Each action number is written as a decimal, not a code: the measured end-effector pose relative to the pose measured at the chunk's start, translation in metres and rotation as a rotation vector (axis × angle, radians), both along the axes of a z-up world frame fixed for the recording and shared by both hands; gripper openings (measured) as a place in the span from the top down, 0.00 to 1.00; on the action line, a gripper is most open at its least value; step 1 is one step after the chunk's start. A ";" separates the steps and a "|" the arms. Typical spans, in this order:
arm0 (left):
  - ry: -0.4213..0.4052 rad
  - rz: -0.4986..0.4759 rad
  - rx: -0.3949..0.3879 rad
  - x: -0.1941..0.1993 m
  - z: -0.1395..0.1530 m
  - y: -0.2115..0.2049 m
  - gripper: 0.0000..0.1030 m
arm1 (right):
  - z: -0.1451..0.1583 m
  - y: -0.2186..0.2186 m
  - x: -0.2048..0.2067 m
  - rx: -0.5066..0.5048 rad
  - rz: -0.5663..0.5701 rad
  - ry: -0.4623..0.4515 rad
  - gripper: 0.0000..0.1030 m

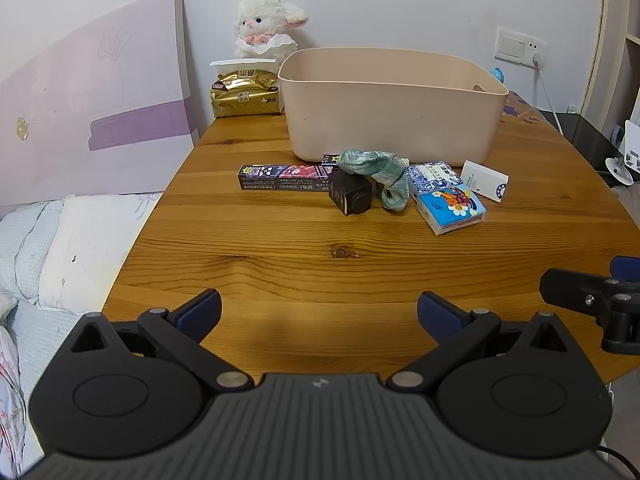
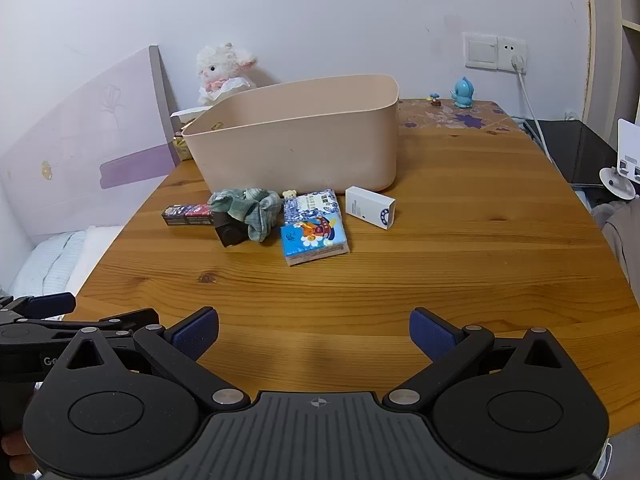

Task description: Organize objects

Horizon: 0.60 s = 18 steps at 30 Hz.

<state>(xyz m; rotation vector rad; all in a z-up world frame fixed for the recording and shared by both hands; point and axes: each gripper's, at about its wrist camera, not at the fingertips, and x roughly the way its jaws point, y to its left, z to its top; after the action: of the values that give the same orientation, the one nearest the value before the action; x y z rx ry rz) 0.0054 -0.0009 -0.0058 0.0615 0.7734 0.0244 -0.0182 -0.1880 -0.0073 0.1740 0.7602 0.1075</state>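
A beige plastic bin [image 1: 392,108] [image 2: 296,136] stands at the back of the round wooden table [image 1: 320,264] [image 2: 460,264]. In front of it lie a long dark box [image 1: 282,177] [image 2: 186,215], a small dark brown box [image 1: 350,198] [image 2: 230,230], a green cloth [image 1: 380,172] [image 2: 252,208], a blue-white patterned pack [image 1: 434,176] [image 2: 310,204], a blue tissue pack [image 1: 450,208] [image 2: 314,240] and a white box [image 1: 484,181] [image 2: 370,207]. My left gripper [image 1: 319,314] is open and empty above the near table edge. My right gripper [image 2: 314,334] is open and empty too.
A plush lamb [image 1: 268,26] [image 2: 224,70] and a gold pack [image 1: 244,94] sit behind the bin. A blue toy figure [image 2: 463,93] stands at the table's back right. A bed [image 1: 44,248] lies left of the table. A cable [image 2: 532,108] hangs from the wall socket.
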 end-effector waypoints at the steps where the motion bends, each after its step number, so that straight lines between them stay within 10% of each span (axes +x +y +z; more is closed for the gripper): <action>1: 0.000 0.000 0.000 0.000 0.000 0.000 0.00 | 0.000 0.000 0.000 0.000 0.000 0.001 0.00; 18: 0.000 -0.011 -0.006 0.002 0.000 -0.001 0.00 | -0.001 0.000 0.003 -0.002 -0.006 0.012 0.00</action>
<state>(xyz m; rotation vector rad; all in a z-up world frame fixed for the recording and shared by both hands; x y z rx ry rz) 0.0070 -0.0014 -0.0061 0.0604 0.7732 0.0113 -0.0154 -0.1881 -0.0087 0.1753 0.7721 0.1001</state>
